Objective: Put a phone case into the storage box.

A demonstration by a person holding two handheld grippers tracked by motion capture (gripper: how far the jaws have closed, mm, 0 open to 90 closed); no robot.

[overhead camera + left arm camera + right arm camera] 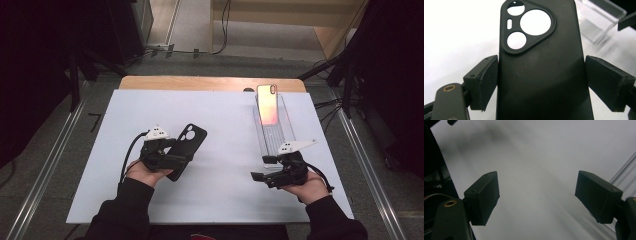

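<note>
Left gripper (pixel 172 156) lifted off the white surface (pixel 220 150), fingers (pixel 484 82) clamped on both long edges of a matte black phone case (pixel 541 75) with 3 round camera cutouts. Right gripper (pixel 260 176) near the clear plastic stand (pixel 272 132), fingers (pixel 482 197) spread wide, holding nothing. Shiny pink-orange phone (pixel 267 104) propped upright on that stand.

no readable text, labels, brands or numbers on any surface, nothing legible in any view
</note>
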